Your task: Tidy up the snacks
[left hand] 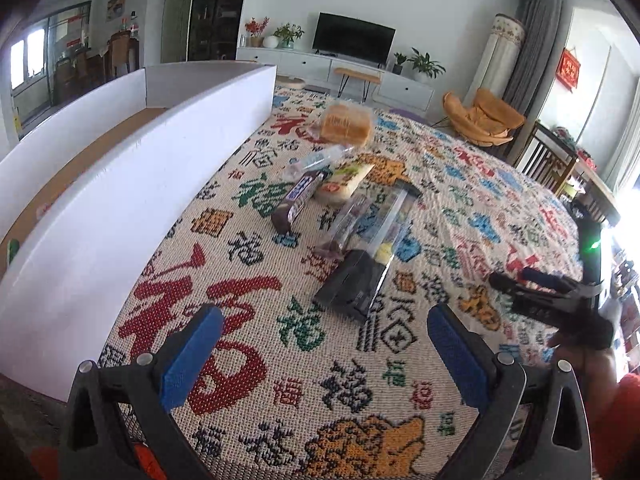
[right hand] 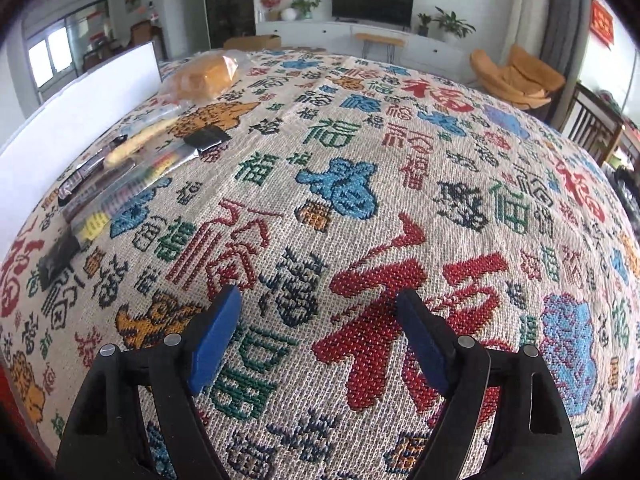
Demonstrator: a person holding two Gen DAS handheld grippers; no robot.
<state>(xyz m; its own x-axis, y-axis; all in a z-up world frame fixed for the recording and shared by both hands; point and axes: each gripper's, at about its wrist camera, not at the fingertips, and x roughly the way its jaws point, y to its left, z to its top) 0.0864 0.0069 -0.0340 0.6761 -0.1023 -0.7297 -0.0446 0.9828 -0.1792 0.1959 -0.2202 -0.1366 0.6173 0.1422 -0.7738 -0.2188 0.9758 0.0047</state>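
Left hand-held gripper (left hand: 322, 354) agape, tilted downward

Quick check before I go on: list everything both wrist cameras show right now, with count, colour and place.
bread bag: one, clear with tan loaf, far end of snack row
snack packets: several, purple, yellow, clear and black, in a loose row mid-cloth
white box: one, white walls, brown floor, left of snacks
patterned cloth: one, cream with red, green, blue characters, under everything
television: one, black, far wall
orange chair: one, far right
left gripper: blue pads, open, nothing between
right gripper: blue pads, open, over bare cloth
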